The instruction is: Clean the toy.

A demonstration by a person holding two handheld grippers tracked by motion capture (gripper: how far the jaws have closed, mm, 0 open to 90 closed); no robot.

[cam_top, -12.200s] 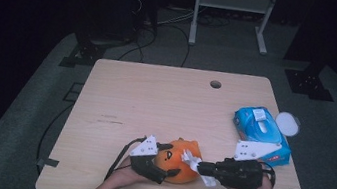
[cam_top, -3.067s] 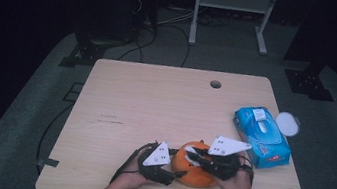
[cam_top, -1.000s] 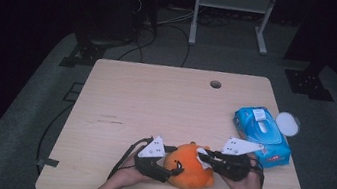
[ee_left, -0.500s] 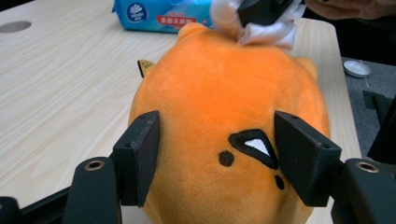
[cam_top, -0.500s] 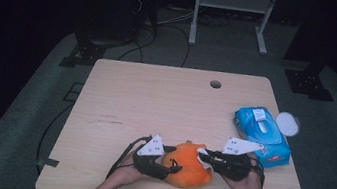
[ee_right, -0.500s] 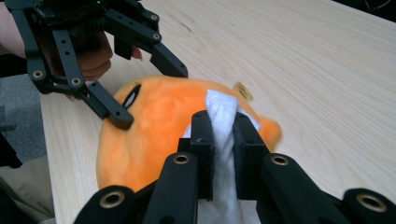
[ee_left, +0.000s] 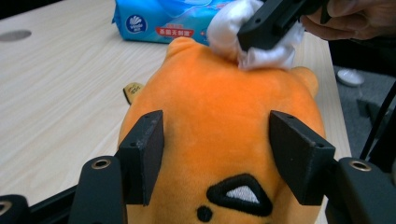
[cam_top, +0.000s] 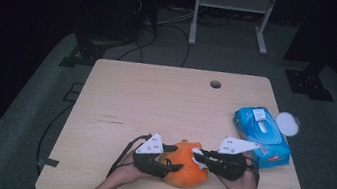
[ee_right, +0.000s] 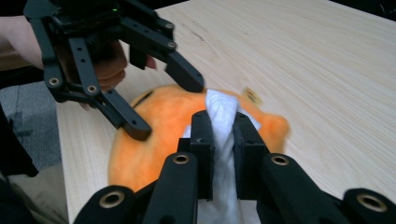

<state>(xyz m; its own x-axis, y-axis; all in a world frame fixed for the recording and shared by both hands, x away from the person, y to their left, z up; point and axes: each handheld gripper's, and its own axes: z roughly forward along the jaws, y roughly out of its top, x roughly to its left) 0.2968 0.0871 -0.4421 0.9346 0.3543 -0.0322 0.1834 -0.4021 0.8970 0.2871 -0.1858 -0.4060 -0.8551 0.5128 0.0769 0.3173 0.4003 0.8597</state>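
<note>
Gripping an orange plush toy (cam_top: 187, 168) at the near edge of a pale wooden table (cam_top: 165, 104), a person works two handheld grippers from opposite sides. The left gripper (cam_top: 166, 164) straddles the toy, its jaws having just been closing around the soft body; the left gripper view shows both black pads pressed against the orange flanks, with a stitched dark face marking between them. The right gripper (cam_top: 199, 156) has its jaws pinched tight on a crumpled white wipe (ee_right: 223, 116), which it holds down against the top of the toy between its two small ears. The toy lies on the tabletop just in front of the person, between the two hands, with the right hand (cam_top: 244, 184) wrapped around its tool's body. A blue pack of wet wipes (cam_top: 261, 133) sits near the table's right edge, just beyond the right gripper, and a round white lid (cam_top: 287, 123) rests at its far side. A cable hole (cam_top: 215, 84) marks the table's far edge.
</note>
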